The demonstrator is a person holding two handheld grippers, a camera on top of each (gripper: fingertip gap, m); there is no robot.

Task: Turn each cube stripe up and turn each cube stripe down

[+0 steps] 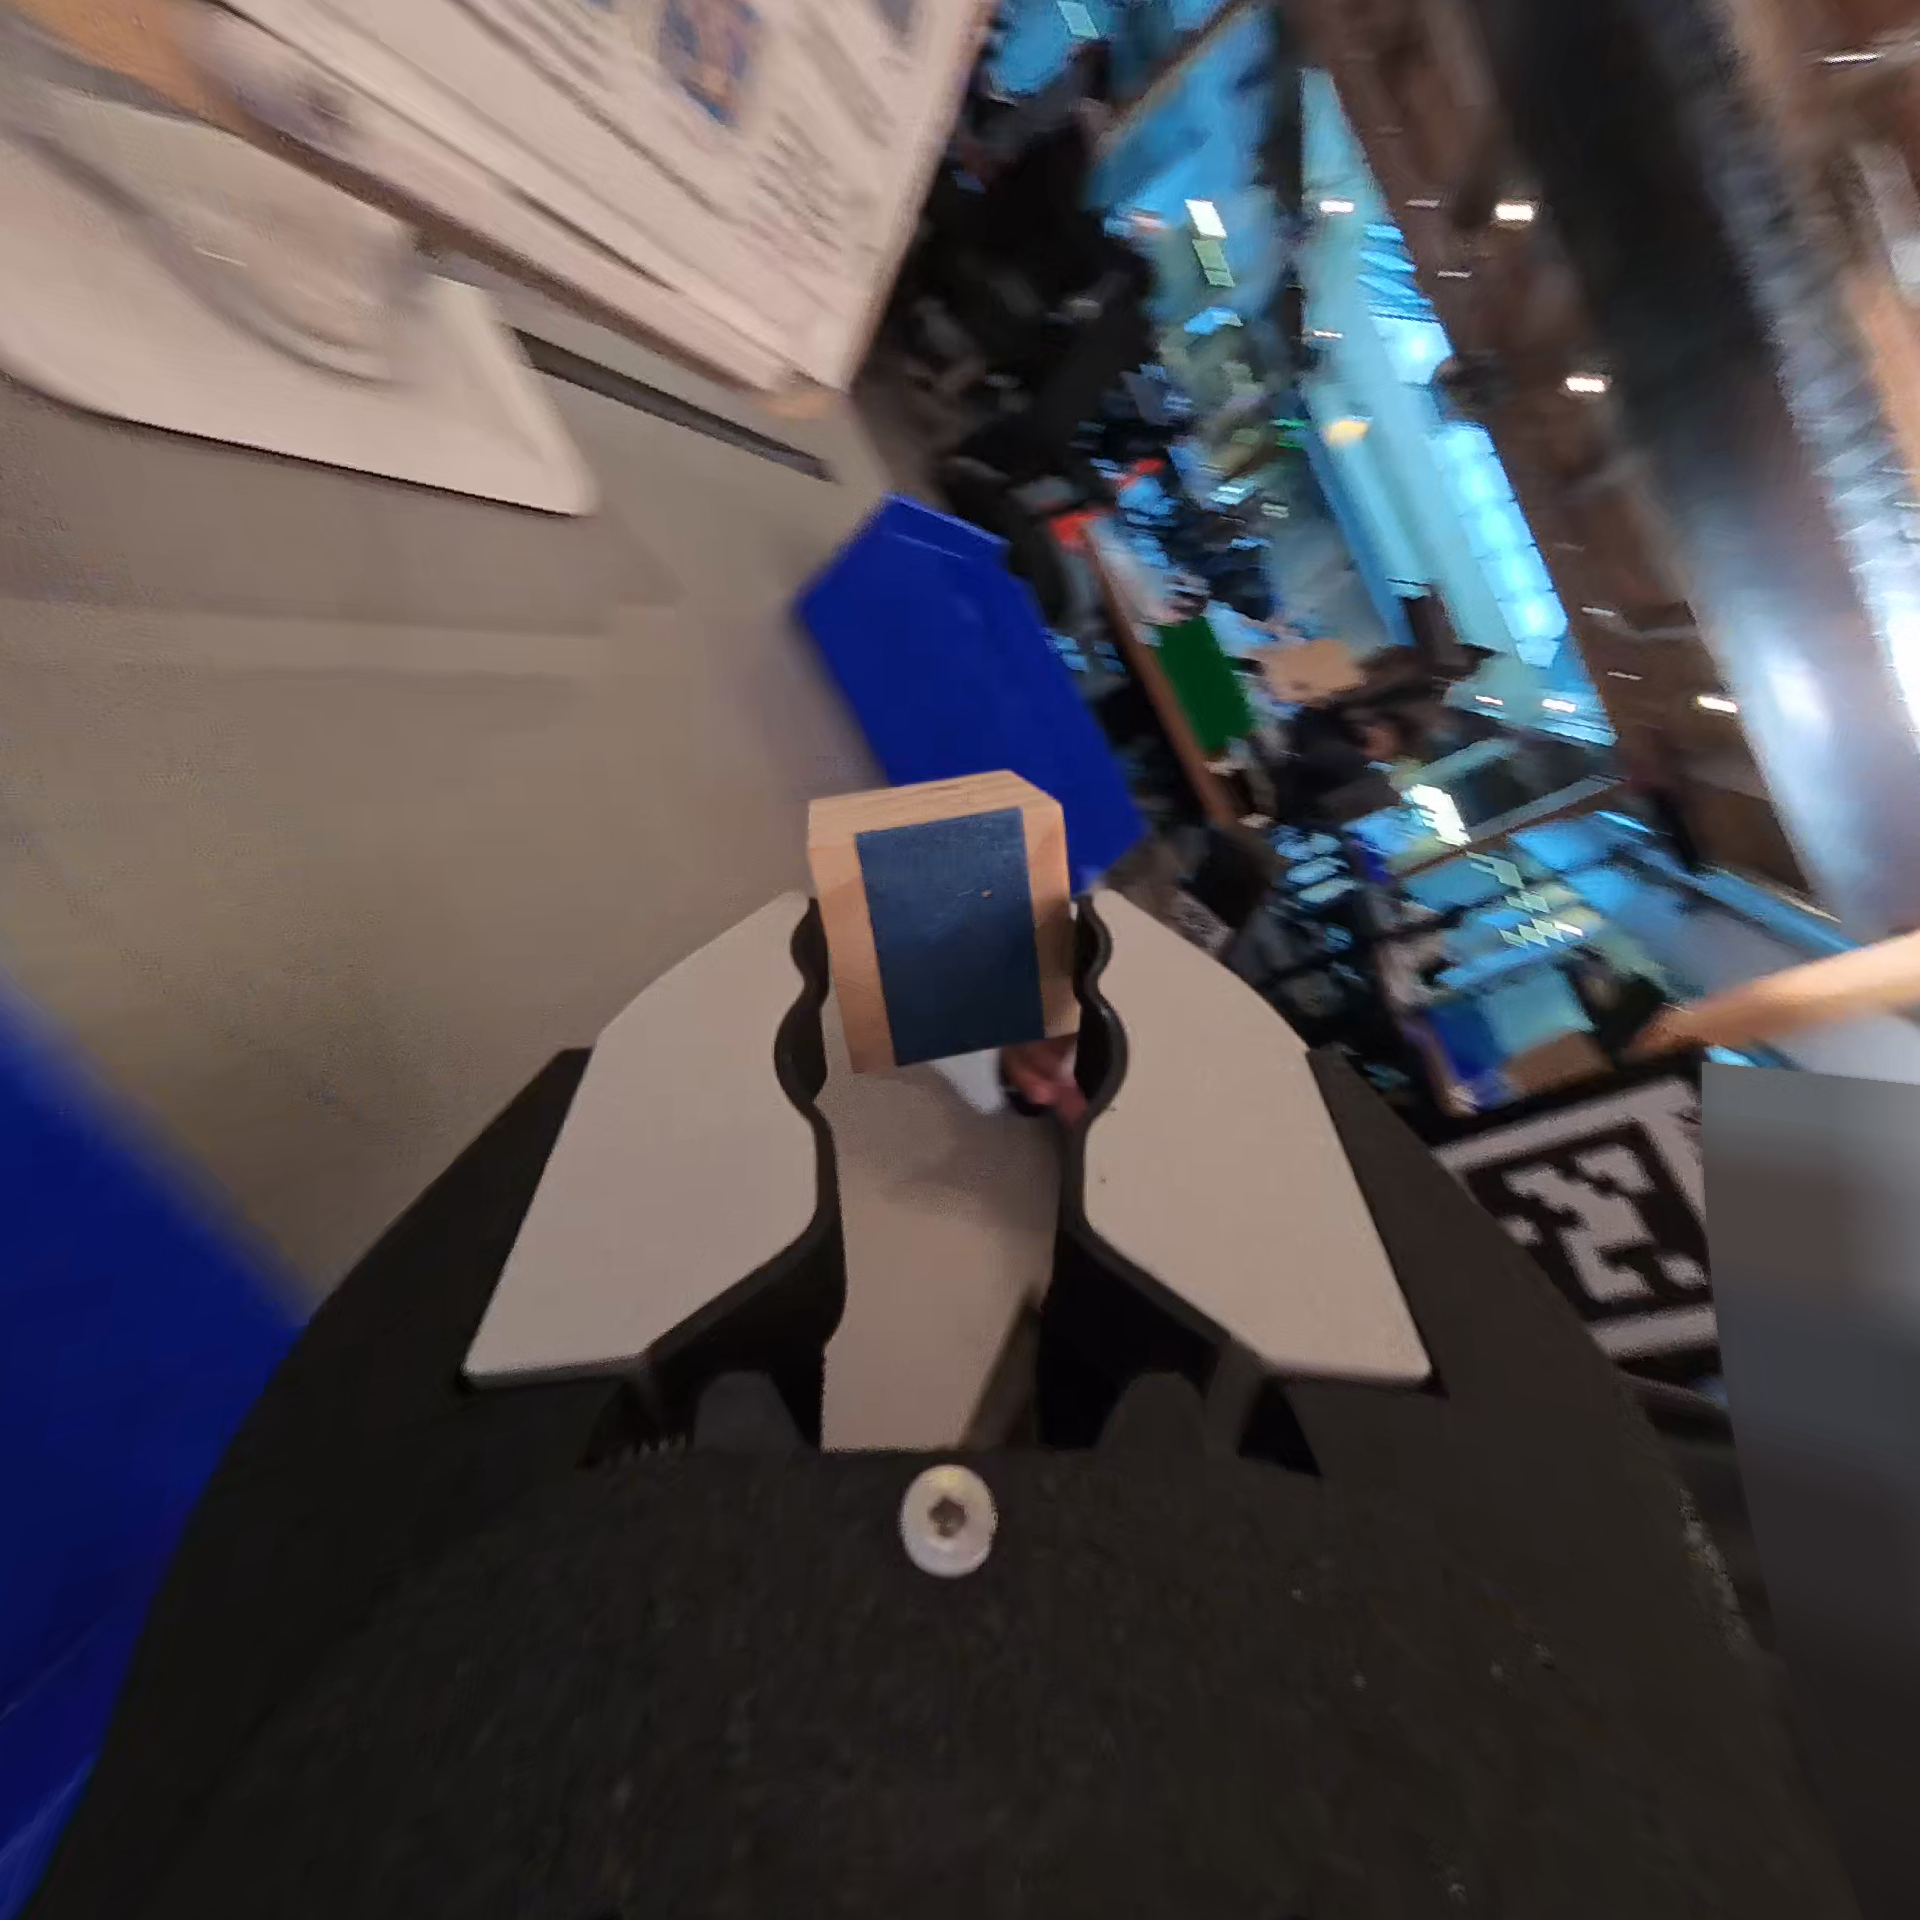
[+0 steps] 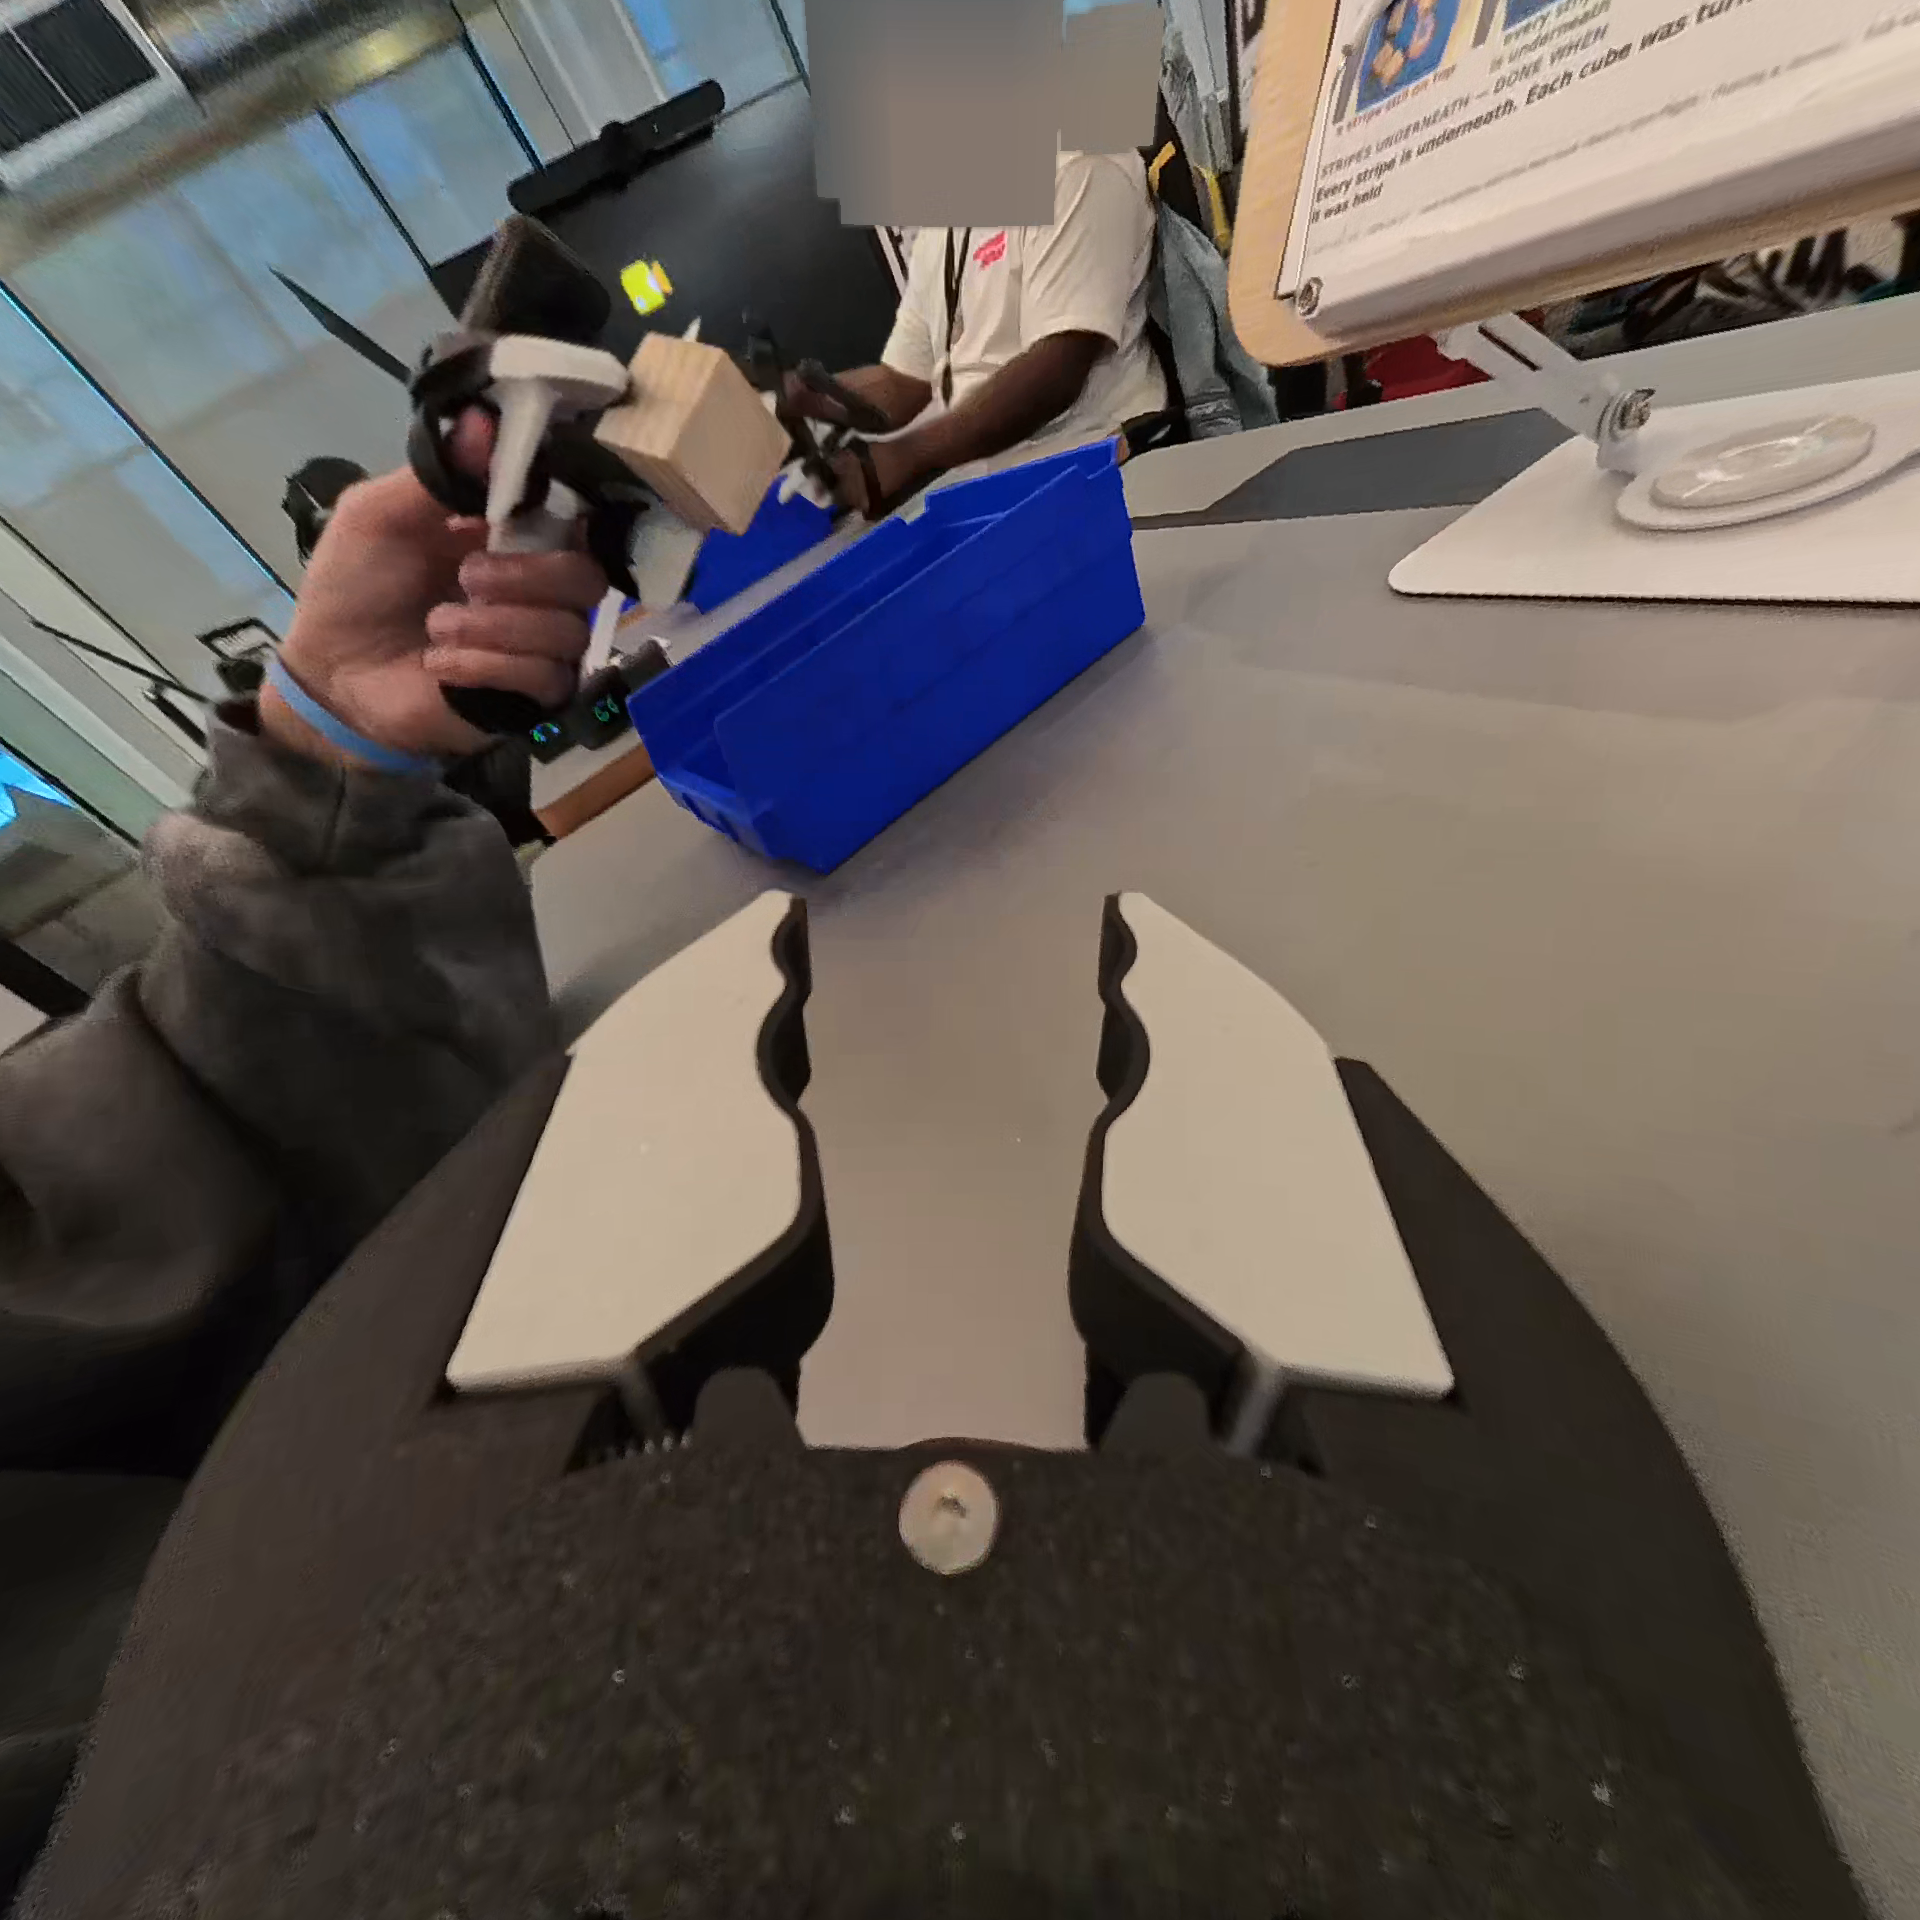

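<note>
- Holding nothing, the right gripper [image 2: 951, 997] hovers low over the near part of the grey table [image 2: 1455, 831], its jaws spread apart.
- Farther out and to its left, the left gripper [image 1: 945, 971] is clamped on the wooden cube [image 1: 940, 925], lifted clear above the table's left edge.
- The cube's blue stripe [image 1: 951, 935] faces back toward the left gripper's own camera, so the left hand [image 2: 416, 613] is the one placed to turn it.
- Beyond, the blue bin [image 2: 904, 644] sits near the table's far-left edge.

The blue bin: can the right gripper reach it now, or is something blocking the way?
Probably yes. The right gripper is open and empty, and only bare grey table lies between it and the blue bin. The left gripper, holding the cube, is raised off to the side.
</note>
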